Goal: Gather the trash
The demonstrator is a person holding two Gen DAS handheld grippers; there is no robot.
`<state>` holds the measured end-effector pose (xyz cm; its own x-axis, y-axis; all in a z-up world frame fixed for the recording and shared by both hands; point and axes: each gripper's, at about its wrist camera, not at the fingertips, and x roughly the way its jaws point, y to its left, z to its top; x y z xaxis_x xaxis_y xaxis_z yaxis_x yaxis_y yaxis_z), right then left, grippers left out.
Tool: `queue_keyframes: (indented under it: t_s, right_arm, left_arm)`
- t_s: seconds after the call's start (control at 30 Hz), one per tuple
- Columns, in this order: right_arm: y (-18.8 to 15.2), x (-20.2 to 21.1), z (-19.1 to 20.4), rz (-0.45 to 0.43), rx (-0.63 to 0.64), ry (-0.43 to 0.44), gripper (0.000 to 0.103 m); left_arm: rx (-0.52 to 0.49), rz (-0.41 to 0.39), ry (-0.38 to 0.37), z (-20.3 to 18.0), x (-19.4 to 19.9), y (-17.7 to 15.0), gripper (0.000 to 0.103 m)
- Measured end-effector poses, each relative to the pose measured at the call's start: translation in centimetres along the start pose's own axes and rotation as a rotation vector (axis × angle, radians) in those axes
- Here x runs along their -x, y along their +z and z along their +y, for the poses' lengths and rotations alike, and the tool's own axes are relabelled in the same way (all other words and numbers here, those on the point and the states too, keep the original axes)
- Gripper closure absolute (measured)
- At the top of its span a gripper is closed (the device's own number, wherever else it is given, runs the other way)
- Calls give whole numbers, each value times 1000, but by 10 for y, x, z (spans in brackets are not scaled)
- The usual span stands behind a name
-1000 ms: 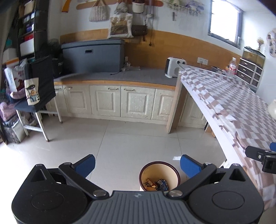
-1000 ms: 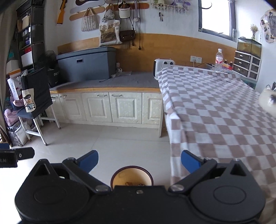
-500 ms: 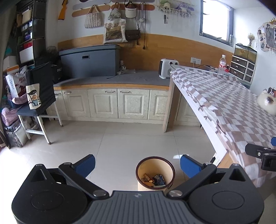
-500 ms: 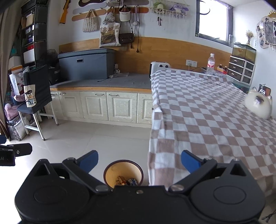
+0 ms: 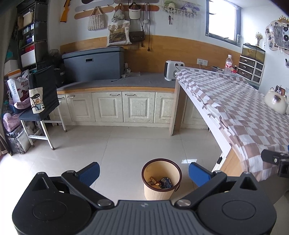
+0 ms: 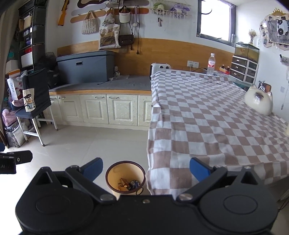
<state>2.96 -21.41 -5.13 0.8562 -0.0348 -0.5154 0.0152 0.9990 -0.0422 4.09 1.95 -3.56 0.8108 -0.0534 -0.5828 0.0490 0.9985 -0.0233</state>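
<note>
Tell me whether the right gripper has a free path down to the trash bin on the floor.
Probably yes. The right gripper is open and empty, and the trash bin stands on bare floor just left of the table's hanging checked cloth, nothing over its open mouth.

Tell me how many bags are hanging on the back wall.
4: a knitted bag leftmost, a printed tote beside it, a white bucket bag above, and a brown bag rightmost. More may be hidden behind them.

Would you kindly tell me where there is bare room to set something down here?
The checked tablecloth is bare from its near edge to the cat figure. The floor is free between the bin and cabinets. It is crowded around the stool.
</note>
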Motion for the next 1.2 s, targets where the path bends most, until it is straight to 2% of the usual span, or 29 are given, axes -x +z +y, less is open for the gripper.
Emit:
queue_keyframes:
  t_s: [0.3,1.2]
  right_arm:
    - [0,10,2,-22,1,-12,0]
    - [-6,8,13,2,10,1,0]
  left_arm:
    - [4,6,-8,1,3,-5,0]
    - [7,14,-2,10,5,-8,0]
